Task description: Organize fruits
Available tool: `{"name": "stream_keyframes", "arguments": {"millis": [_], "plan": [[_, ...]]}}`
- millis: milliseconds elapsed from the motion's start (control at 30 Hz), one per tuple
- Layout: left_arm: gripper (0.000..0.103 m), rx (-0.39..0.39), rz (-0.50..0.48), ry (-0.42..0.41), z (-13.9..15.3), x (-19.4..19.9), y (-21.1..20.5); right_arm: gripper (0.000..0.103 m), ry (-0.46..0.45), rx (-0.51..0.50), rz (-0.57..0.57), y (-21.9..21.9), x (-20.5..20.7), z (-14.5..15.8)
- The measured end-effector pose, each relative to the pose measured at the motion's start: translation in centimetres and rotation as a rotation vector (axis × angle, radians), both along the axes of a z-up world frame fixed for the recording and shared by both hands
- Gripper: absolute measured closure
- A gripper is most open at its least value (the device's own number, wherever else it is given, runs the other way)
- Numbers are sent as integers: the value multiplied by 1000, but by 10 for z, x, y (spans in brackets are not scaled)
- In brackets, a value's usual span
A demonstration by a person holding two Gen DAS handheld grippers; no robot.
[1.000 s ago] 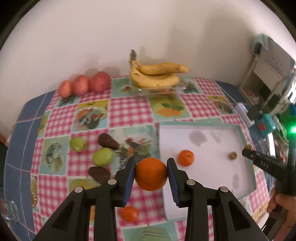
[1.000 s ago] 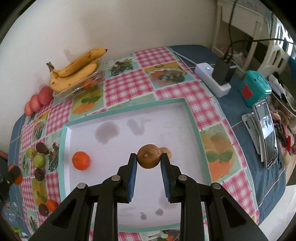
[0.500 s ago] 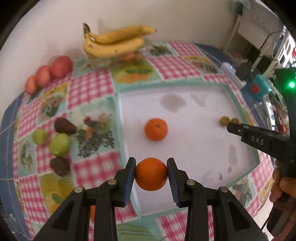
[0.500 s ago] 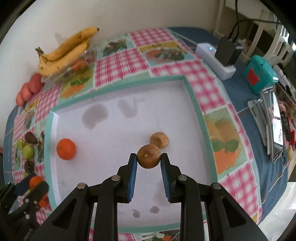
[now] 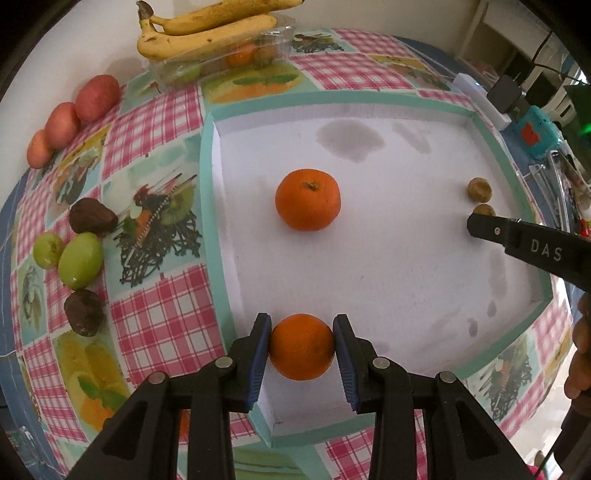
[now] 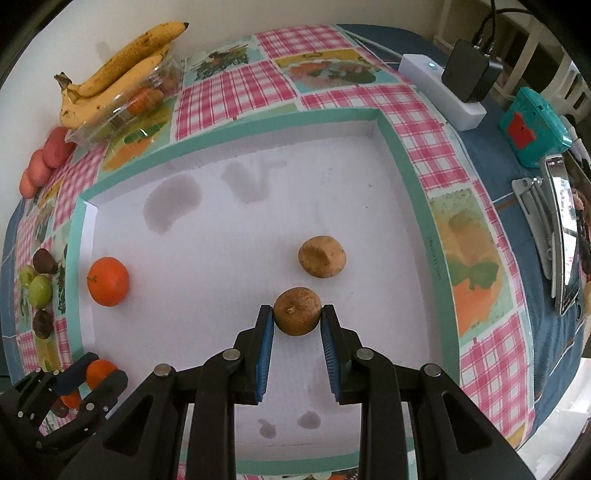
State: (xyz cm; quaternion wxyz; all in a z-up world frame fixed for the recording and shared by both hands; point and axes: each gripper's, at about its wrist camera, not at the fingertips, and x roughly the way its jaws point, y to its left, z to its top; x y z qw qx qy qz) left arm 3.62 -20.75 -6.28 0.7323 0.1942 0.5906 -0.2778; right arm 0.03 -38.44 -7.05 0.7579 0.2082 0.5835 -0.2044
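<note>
My left gripper [image 5: 301,345] is shut on an orange [image 5: 301,346], held over the near left part of the white tray [image 5: 208,177]. A second orange [image 5: 307,199] lies in the tray beyond it. My right gripper [image 6: 297,312] is shut on a brown round fruit [image 6: 297,311] low over the tray [image 6: 406,173], just in front of another brown fruit [image 6: 321,256] resting on the tray floor. The right wrist view also shows the lying orange [image 6: 108,281] and the left gripper [image 6: 92,373] at the tray's left corner.
Bananas [image 5: 207,29] lie on a clear fruit box [image 5: 236,59] at the back. Red apples [image 5: 70,120], green fruits [image 5: 79,260] and dark fruits [image 5: 92,219] sit on the checked cloth left of the tray. A power strip [image 6: 439,90], teal box [image 6: 532,127] and phone [image 6: 567,232] stand right.
Both grippers moved forward and lower over the tray. The left one carried its orange past the tray's left rim; the right one brought its brown fruit close to the other brown fruit.
</note>
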Motion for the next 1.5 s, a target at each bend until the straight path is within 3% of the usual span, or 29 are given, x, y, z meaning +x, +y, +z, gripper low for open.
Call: {"name": "stream_keyframes", "arguments": {"millis": [567,733,867,1000,1100,1200,1333,1433,1500], "plan": [[65,0,0,7,-2,5,-5,75,15,-9,16,3,4,-4],[63,-1,6,16,-3,8,-4,59,15,-8,14,3,5,-5],[48,-19,5,19,1,7,-4,50,9,-11,12,2,5,-2],[43,-33,-3,2,11,6,-5,48,-6,-19,15,3,5,5],[37,-42,2,-13,21,7,-3,32,-23,-30,8,3,4,11],[30,-50,20,-41,32,10,3,31,-38,-45,8,2,1,18],[19,-39,66,-90,44,23,16,22,-46,-64,6,2,-1,23],[7,-42,129,-112,46,36,33,22,-47,-73,15,5,-1,24],[6,-45,182,-119,48,45,48,22,-48,-78,23,8,0,23]]}}
